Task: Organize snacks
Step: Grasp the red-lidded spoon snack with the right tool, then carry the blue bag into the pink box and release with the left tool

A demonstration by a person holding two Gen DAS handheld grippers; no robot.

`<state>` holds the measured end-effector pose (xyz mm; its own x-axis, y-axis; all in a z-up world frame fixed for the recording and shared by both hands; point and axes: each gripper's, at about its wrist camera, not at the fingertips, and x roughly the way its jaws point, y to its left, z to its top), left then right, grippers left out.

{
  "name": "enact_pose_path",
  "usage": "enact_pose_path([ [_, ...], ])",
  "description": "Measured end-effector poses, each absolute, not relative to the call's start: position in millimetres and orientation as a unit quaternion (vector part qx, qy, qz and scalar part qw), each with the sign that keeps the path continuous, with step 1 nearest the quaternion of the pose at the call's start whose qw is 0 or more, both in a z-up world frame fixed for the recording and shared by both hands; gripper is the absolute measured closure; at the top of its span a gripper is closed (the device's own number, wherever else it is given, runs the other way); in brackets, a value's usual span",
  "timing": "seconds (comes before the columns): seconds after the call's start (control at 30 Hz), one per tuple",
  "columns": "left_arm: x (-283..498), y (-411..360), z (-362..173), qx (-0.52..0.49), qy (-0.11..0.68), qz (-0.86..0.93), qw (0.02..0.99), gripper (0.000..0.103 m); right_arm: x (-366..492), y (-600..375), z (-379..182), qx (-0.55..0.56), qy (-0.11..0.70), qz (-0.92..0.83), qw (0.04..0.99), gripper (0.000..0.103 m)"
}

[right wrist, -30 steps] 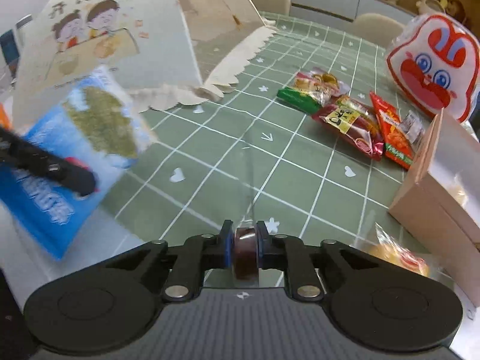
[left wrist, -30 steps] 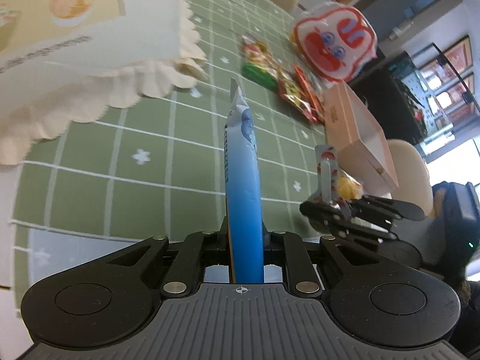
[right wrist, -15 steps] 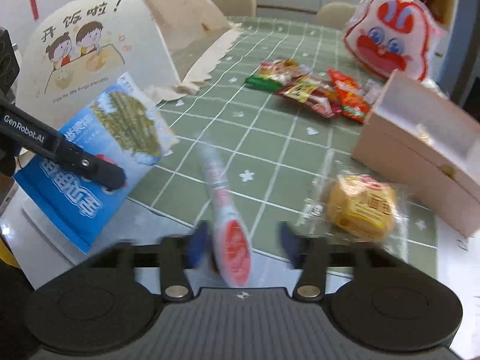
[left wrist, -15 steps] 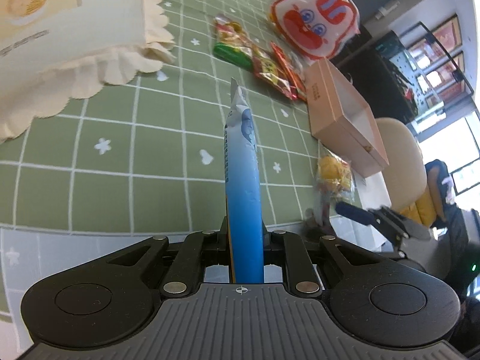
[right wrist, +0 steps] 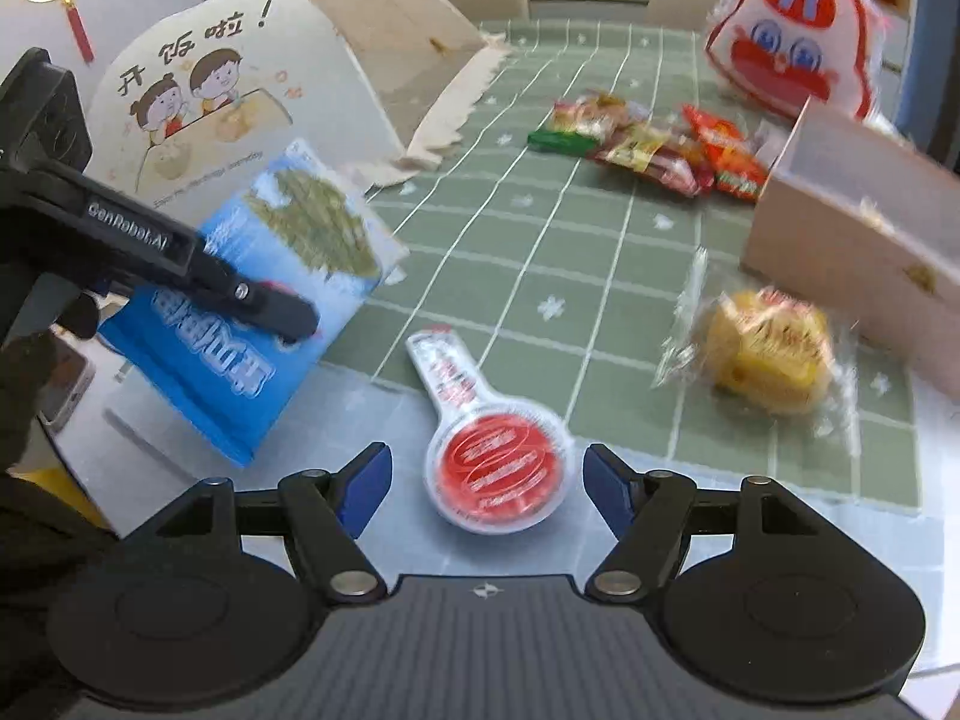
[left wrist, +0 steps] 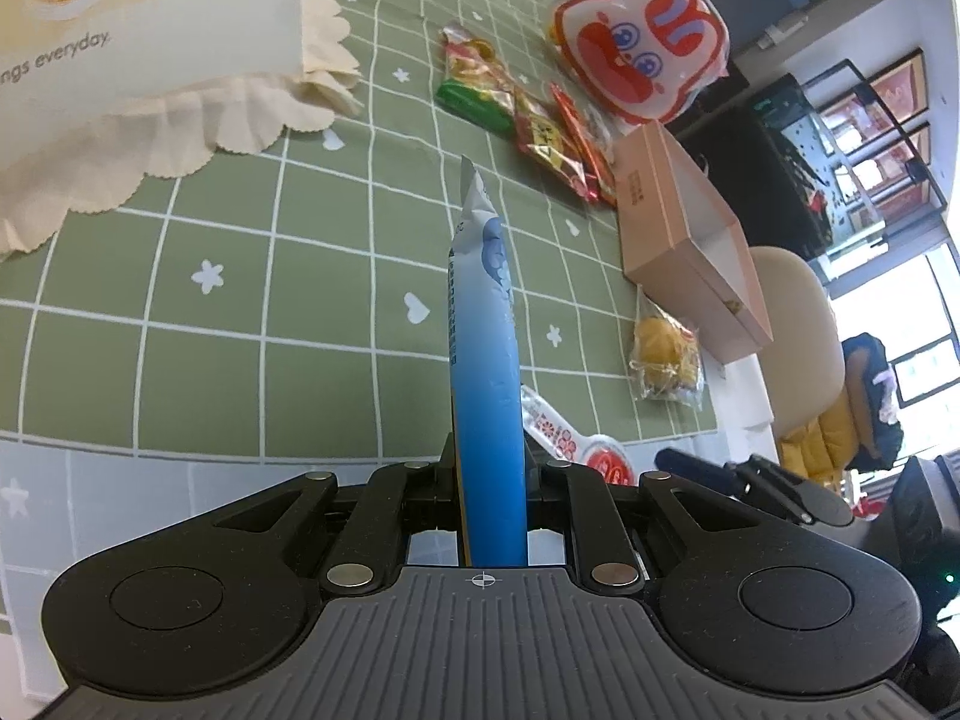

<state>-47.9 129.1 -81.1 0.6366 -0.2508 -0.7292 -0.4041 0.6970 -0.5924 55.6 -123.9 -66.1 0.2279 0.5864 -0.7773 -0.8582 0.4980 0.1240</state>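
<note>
- Green checked tablecloth (right wrist: 540, 252) covers the table, with a white dome food cover (right wrist: 252, 96) at the back left.
- My left gripper (left wrist: 489, 480) is squeezed tight on a blue seaweed snack bag (left wrist: 486, 396), held up off the table.
- My right gripper (right wrist: 486, 480) has its blue pads (right wrist: 363, 483) wide apart, holding nothing.
- A red round jelly cup with a clear handle (right wrist: 492, 462) lies flat between those pads, not touching them.
- A yellow cake in clear wrap (right wrist: 768, 354) sits just beside the open pink cardboard box (right wrist: 852, 240).
- A pile of red and green snack packs (right wrist: 648, 147) lies farther back, near a red-and-white bunny bag (right wrist: 792, 36).
</note>
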Motion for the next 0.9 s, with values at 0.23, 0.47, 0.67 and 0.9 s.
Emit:
enact_pose_path([
  [0.23, -54, 131, -82, -0.391, 0.424, 0.057, 0.815, 0.086, 54, -100, -83, -0.203, 0.402, 0.482, 0.752, 0.032],
  [0.47, -52, 126, -80, -0.385, 0.433, 0.048, 0.814, 0.086, 58, -95, -82, -0.212, 0.407, 0.470, 0.754, 0.042],
  [0.67, -22, 103, -76, -0.384, 0.448, -0.014, 0.807, 0.086, 62, -137, -54, -0.175, 0.410, 0.435, 0.782, 0.042],
  [0.9, 81, 66, -7, -0.340, 0.406, -0.143, 0.836, 0.086, 88, -210, -4, -0.135, 0.368, 0.348, 0.852, 0.042],
])
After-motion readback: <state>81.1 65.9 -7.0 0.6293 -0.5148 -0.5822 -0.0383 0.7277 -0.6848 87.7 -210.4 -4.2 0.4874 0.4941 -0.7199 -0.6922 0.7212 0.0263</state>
